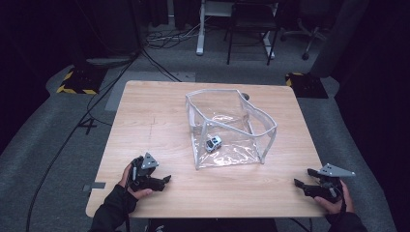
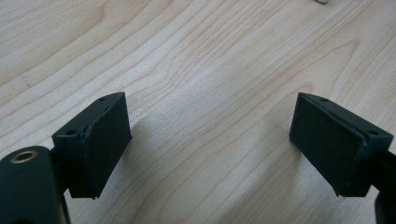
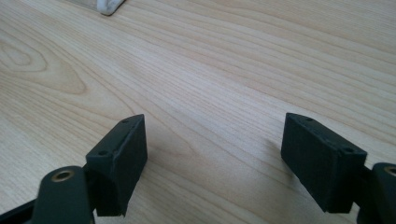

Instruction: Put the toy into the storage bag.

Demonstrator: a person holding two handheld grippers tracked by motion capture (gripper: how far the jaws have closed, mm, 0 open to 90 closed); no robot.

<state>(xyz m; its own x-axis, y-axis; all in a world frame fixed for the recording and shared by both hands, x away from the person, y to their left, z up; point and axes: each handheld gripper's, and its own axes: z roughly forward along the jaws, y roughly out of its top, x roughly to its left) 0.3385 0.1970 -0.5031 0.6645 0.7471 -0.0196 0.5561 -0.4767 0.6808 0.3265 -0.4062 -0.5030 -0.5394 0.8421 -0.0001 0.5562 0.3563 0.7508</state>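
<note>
The left gripper (image 1: 164,180) rests low over the near left part of the wooden desk (image 1: 145,121), held in a hand (image 1: 133,186) whose dark sleeve comes in from the near edge. Its jaws stand well apart with nothing between them; in the left gripper view the two black pads (image 2: 105,140) frame only bare wood grain. The right gripper (image 1: 299,183) sits at the near right corner of the desk, in the other hand (image 1: 333,203), its jaws pointing inward toward the left gripper. They too are spread, and the right gripper view shows bare wood between its pads (image 3: 123,161). Beyond both grippers, and roughly midway between them, stands a clear plastic bag (image 1: 232,128) with pale trim, open at the top and holding its shape on the desk. It lies well apart from either gripper, a little nearer to the left one. Inside it, on the bottom near the front left corner, lies a small toy car (image 1: 213,143), grey and white with a touch of blue. A pale corner of the bag's trim (image 3: 109,5) shows at the far edge of the right gripper view, ahead of that gripper and to the left of its jaws.
</note>
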